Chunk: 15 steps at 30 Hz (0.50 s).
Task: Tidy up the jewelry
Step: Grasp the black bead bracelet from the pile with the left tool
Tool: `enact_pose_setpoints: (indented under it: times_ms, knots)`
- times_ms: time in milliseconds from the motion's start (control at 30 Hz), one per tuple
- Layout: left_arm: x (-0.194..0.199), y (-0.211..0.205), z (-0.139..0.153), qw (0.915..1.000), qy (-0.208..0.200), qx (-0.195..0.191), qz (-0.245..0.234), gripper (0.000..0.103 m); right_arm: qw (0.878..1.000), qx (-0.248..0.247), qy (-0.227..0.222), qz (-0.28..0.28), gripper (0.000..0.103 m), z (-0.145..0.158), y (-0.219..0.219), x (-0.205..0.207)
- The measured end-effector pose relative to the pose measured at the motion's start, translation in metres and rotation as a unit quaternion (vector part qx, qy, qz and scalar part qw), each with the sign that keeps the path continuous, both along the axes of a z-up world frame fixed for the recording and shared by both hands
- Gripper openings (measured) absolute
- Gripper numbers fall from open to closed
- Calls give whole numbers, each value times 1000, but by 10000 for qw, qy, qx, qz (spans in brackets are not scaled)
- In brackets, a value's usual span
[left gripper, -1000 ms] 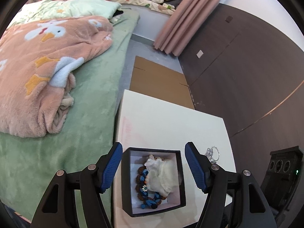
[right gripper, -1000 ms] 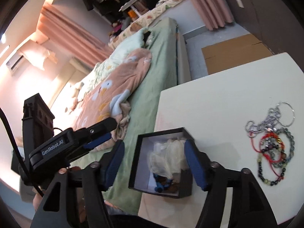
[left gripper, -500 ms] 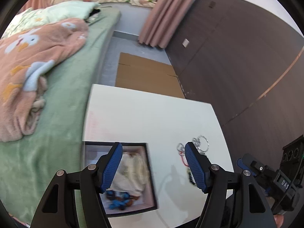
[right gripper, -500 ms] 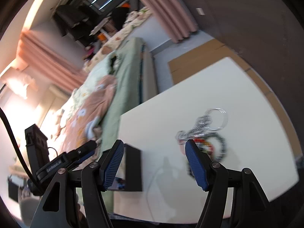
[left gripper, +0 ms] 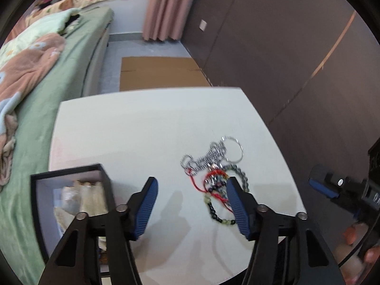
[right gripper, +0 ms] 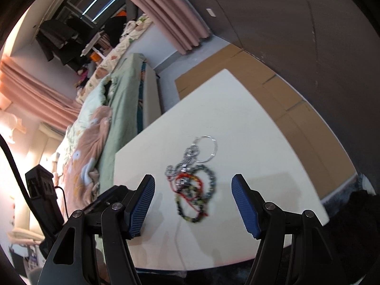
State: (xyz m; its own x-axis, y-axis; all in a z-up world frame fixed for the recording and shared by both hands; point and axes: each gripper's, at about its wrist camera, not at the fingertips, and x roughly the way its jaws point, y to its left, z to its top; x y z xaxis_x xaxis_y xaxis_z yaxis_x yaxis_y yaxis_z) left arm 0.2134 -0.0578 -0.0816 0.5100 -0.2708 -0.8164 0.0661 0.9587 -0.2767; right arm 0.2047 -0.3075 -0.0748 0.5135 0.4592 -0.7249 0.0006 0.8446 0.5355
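Observation:
A tangled pile of jewelry (left gripper: 215,171) lies on the white table (left gripper: 147,128): silver chains with a ring, a red cord, beaded bracelets. It also shows in the right wrist view (right gripper: 193,180). A black box (left gripper: 71,204) with white cloth inside stands at the table's left front corner. My left gripper (left gripper: 191,204) is open and empty above the table, between the box and the pile. My right gripper (right gripper: 193,204) is open and empty, just in front of the pile.
A bed with a green sheet (left gripper: 59,76) and a pink blanket (left gripper: 26,71) runs along the table's left side. Flat cardboard (left gripper: 159,73) lies on the floor beyond. A dark panelled wall (left gripper: 296,59) stands to the right.
Both grippers have swung right, from over the black box towards the jewelry pile. The box has slid to the left edge of the left view and out of the right view.

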Motion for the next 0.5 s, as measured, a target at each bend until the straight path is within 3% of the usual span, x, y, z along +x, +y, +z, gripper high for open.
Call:
enact_pose_setpoints:
  times_ms: [133,500]
  knots:
    - [2,-19,-17,9994,166,256,-167,45,9997,-18,209,-96,67,-5,-13,-1]
    - [0,-53,-62,9931,530,967,-394,45,9974,-117,668,-225,67,-26,-29,5]
